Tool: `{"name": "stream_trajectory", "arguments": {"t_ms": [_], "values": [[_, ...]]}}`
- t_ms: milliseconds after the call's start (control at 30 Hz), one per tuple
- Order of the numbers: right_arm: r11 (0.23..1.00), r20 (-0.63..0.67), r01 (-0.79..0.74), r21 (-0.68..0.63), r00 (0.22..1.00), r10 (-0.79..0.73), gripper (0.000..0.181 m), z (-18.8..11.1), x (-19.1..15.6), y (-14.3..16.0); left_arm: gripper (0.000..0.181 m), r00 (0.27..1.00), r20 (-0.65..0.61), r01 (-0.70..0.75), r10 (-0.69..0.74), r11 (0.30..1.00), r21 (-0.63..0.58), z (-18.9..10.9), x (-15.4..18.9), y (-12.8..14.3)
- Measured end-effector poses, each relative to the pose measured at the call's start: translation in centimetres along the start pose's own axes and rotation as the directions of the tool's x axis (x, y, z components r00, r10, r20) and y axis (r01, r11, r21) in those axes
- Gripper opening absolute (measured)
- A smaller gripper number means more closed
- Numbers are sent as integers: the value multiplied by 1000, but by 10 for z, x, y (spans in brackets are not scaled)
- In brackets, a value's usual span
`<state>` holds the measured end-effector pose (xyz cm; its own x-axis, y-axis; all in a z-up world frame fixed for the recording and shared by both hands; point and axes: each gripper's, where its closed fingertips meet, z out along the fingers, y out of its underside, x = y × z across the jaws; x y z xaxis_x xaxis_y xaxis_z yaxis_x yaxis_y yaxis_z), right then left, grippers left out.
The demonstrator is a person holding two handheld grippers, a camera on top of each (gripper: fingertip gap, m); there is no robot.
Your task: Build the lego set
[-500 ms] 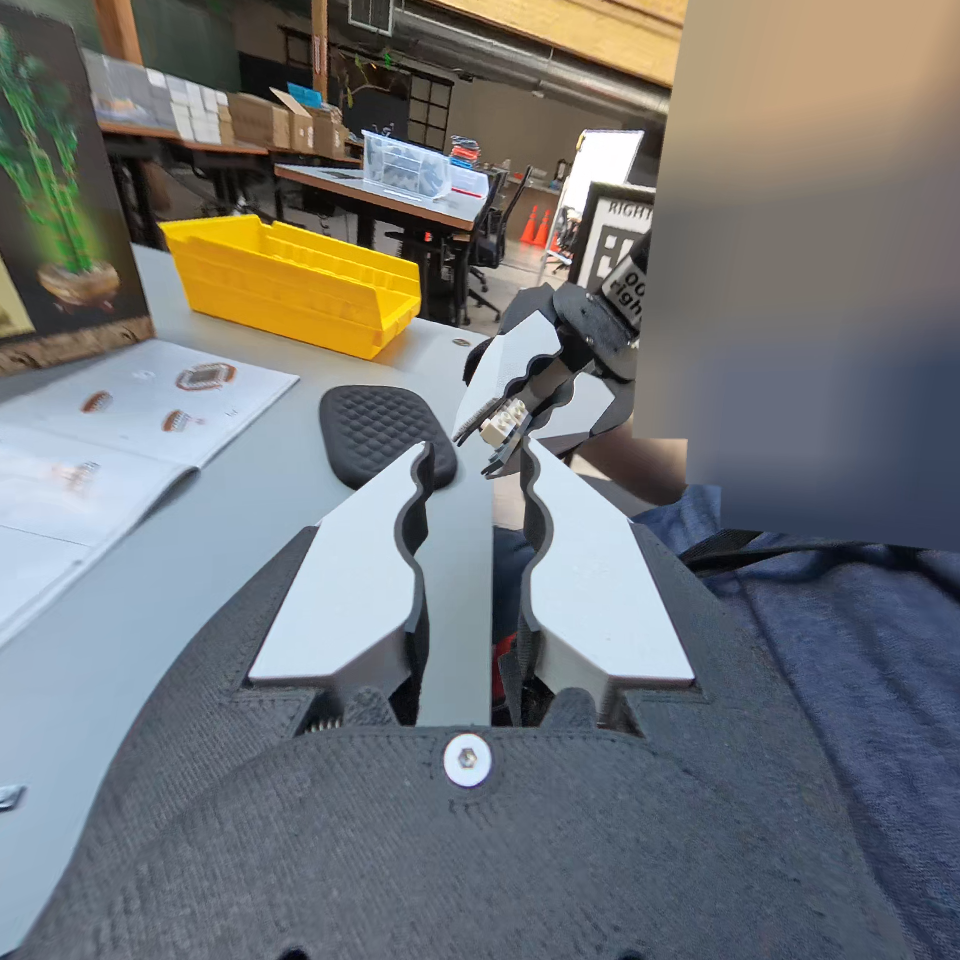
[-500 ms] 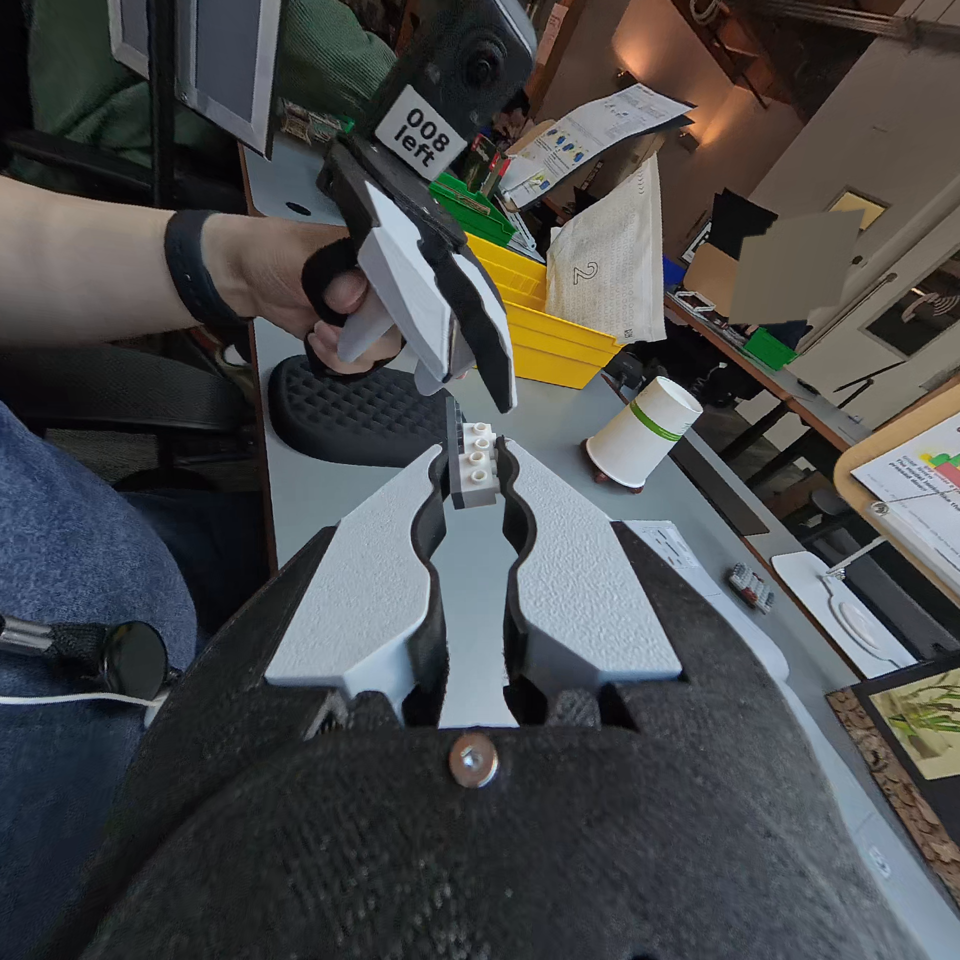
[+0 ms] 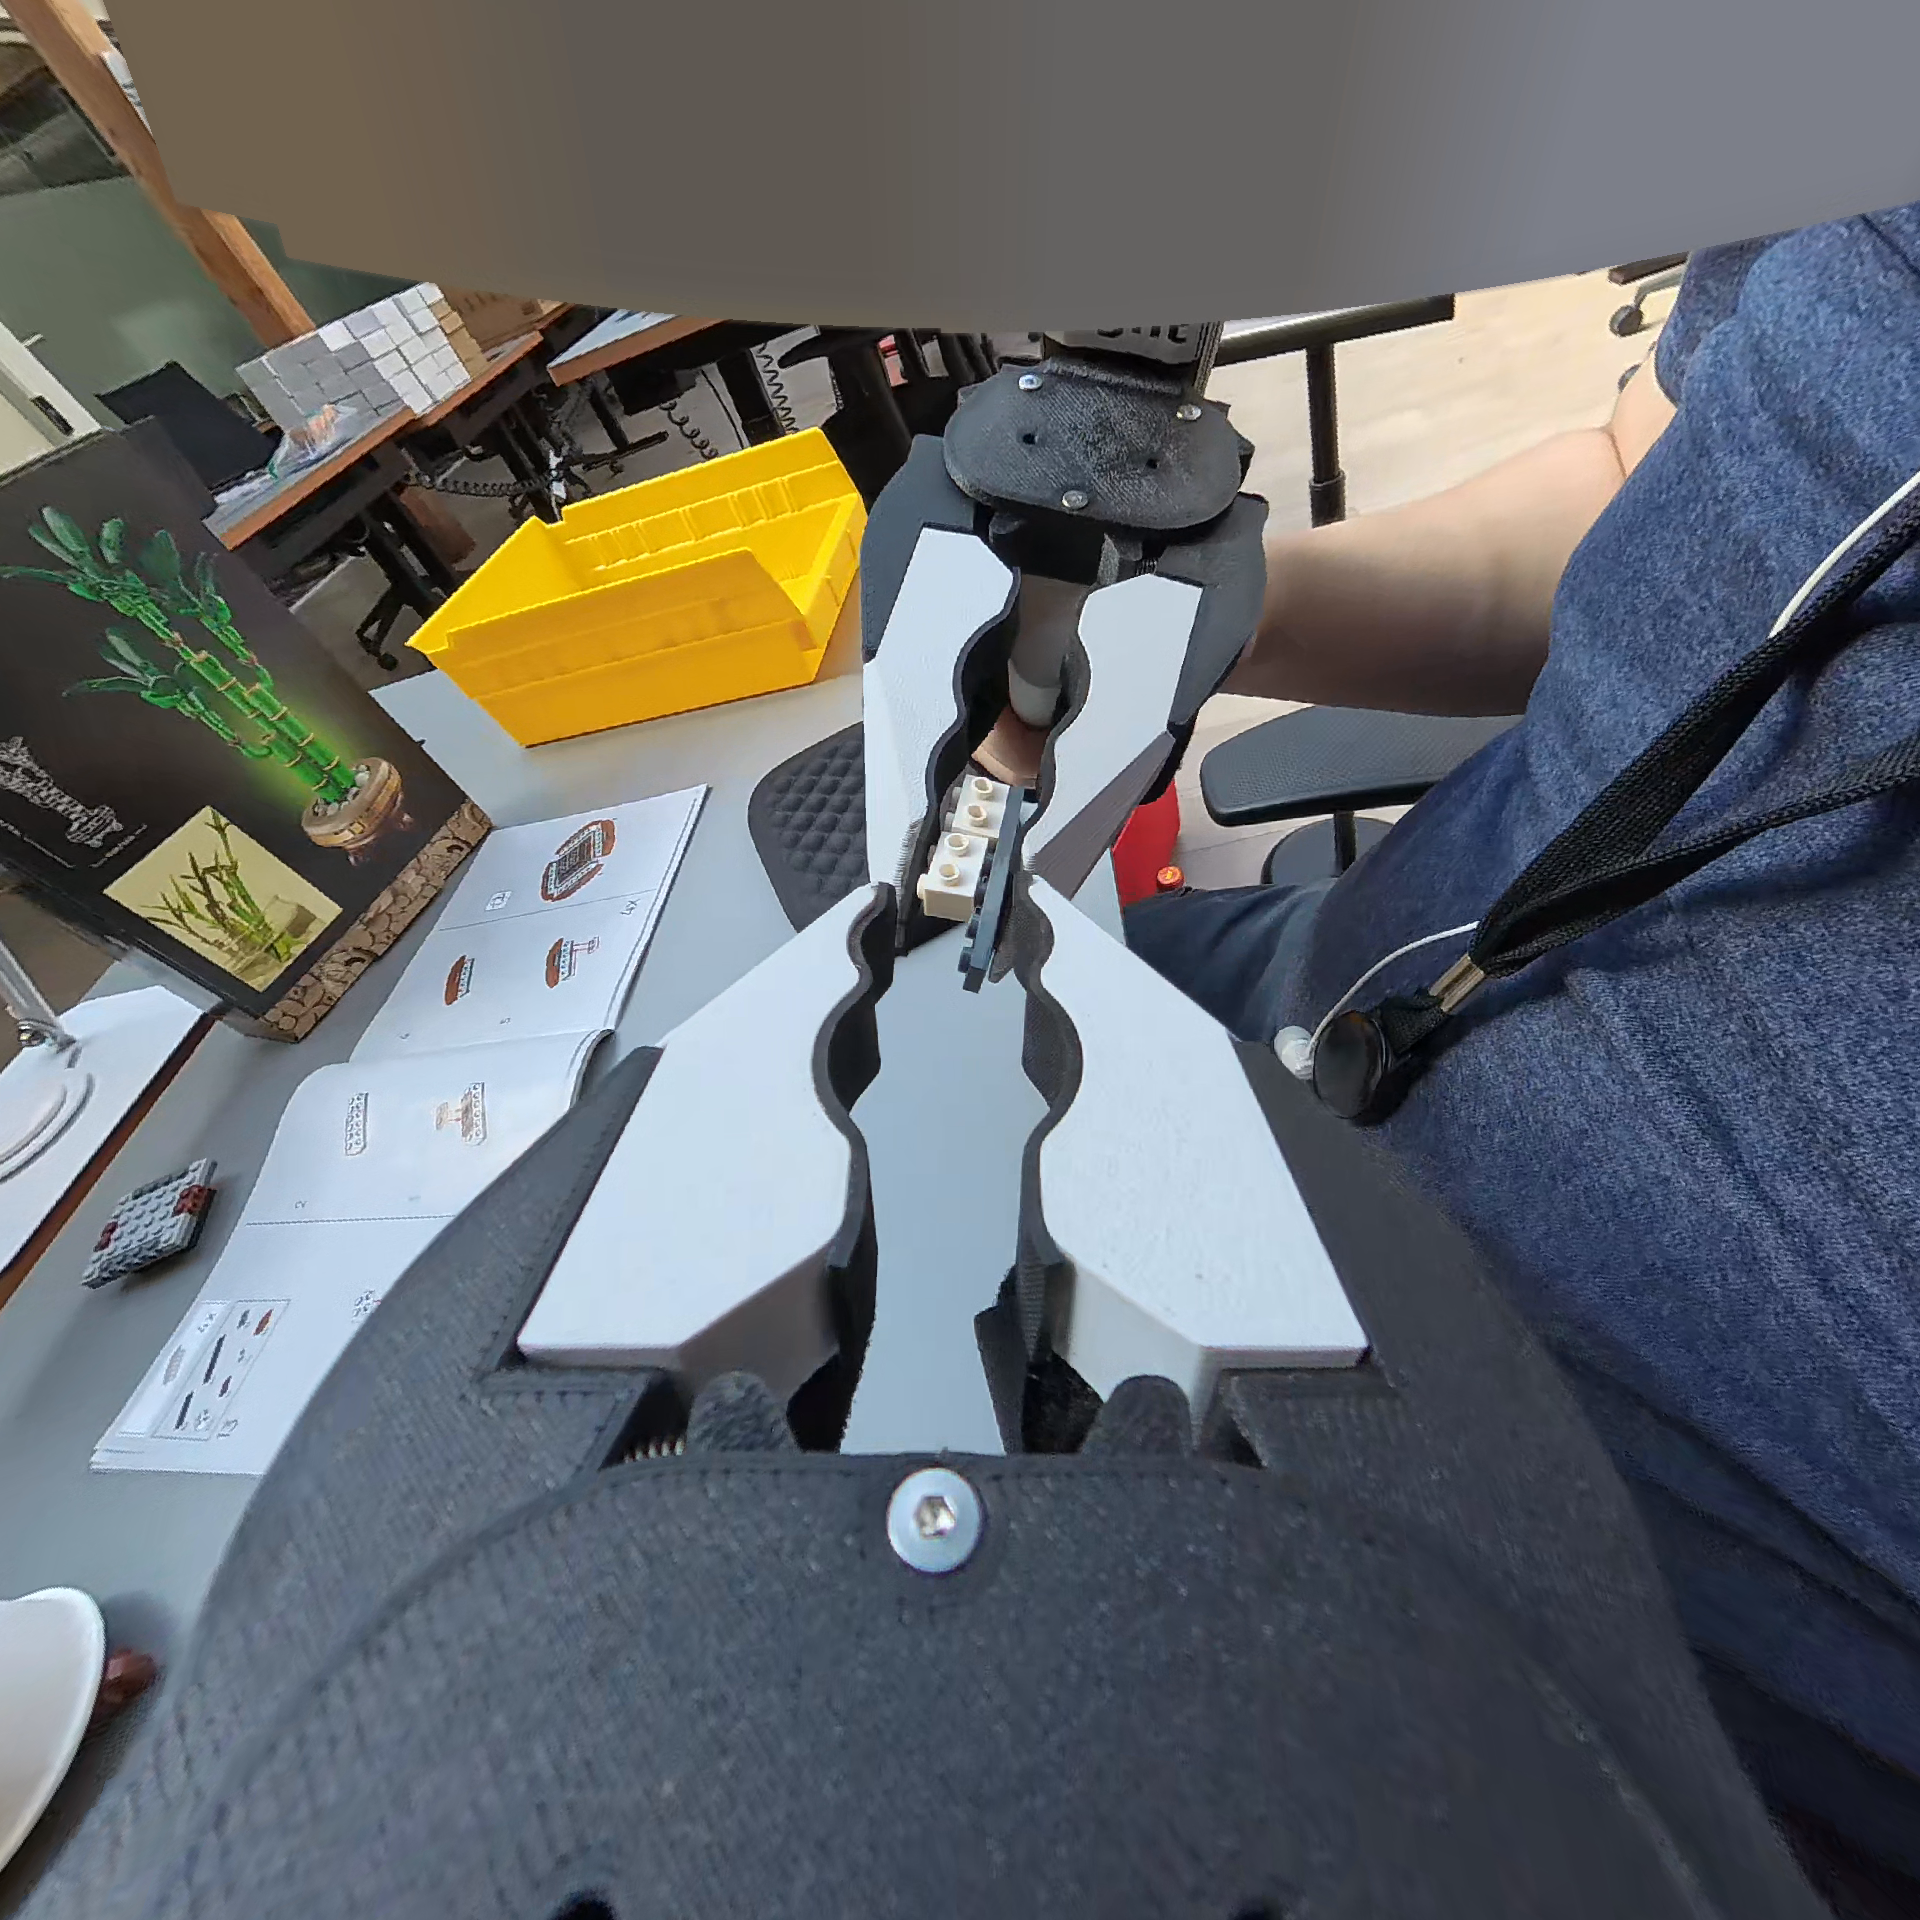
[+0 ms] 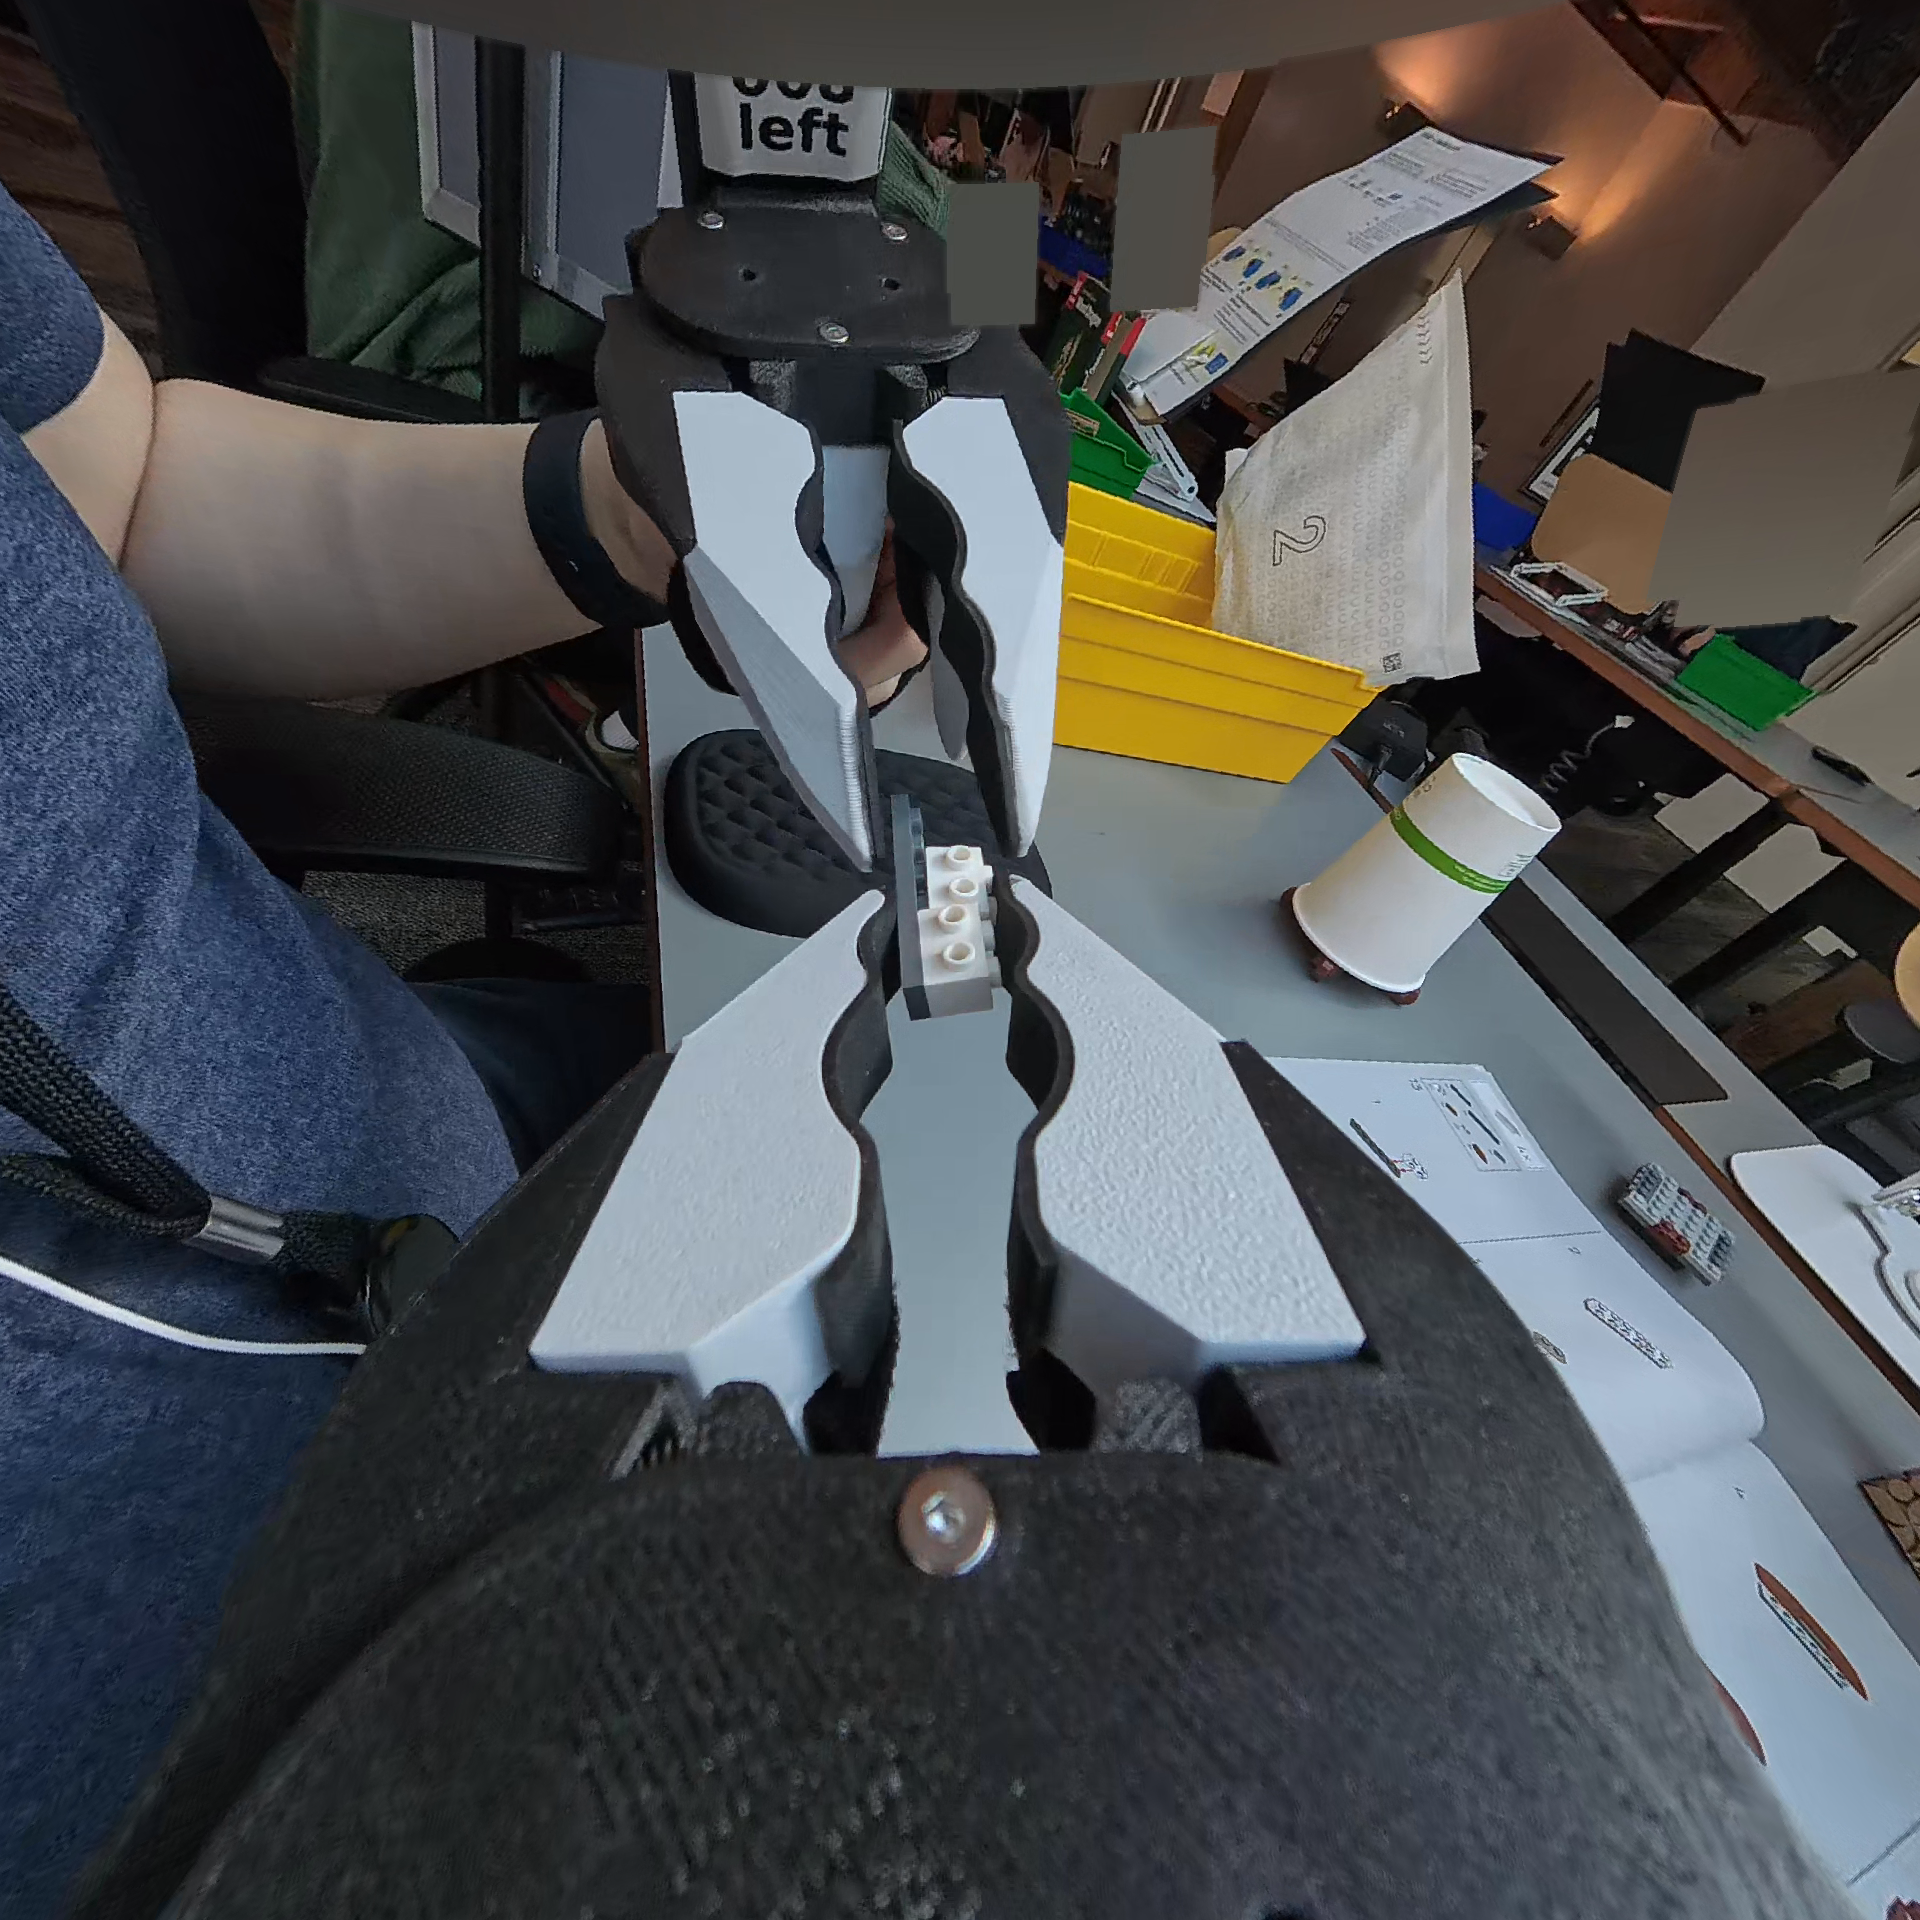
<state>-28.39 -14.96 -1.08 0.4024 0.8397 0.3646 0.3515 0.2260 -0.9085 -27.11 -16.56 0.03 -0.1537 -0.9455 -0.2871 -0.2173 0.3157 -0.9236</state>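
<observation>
My right gripper (image 4: 945, 904) is shut on a small assembly: a white studded brick (image 4: 956, 935) pressed against a dark grey plate (image 4: 906, 883). It is held in the air over the table edge. My left gripper (image 4: 940, 836) faces it tip to tip, with its jaws slightly apart on either side of the assembly's far end; I cannot tell if they touch it. In the left wrist view the left gripper (image 3: 956, 914) meets the right gripper (image 3: 966, 842), with the white brick (image 3: 961, 847) and dark plate (image 3: 987, 914) between them.
On the grey table (image 3: 104, 1403) lie an open instruction booklet (image 3: 520, 987), the set's box (image 3: 208, 727), a small grey built piece (image 3: 151, 1221), a yellow bin (image 3: 644, 613) and a black pad (image 4: 769, 821). An upturned paper cup (image 4: 1423, 873) stands on the right. Only a small space, under 4 cm, lies between the two pairs of fingers.
The two grippers have swung to face each other and closed the distance. The left gripper's tips now flank the end of the assembly that the right gripper still holds.
</observation>
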Motion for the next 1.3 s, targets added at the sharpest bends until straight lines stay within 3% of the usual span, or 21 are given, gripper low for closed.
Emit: {"name": "stream_trajectory", "arguments": {"t_ms": [400, 600, 1000, 1167, 1300], "values": [[1000, 31, -19, -12, 999, 19, 16, 1, -3, 3, 12, 995, 26, -96, 97, 995, -27, 3, 3, 3], [1000, 35, -29, -6, 999, 29, 15, 0, -4, 3, 12, 997, 25, -70, 70, 997, -16, 4, 4, 3], [995, 8, 87, -54, 996, -87, 14, 2, -6, 7, 12, 998, 35, -43, 43, 999, -6, 3, 7, 8], [995, 78, -90, -48, 993, 94, 15, 5, -10, 5, 12, 999, 34, -38, 38, 999, -11, 0, 8, 9], [991, 71, -22, -133, 997, 31, 16, 7, -10, 15, 12, 997, 46, -59, 62, 996, -63, 2, 8, 15]]}}
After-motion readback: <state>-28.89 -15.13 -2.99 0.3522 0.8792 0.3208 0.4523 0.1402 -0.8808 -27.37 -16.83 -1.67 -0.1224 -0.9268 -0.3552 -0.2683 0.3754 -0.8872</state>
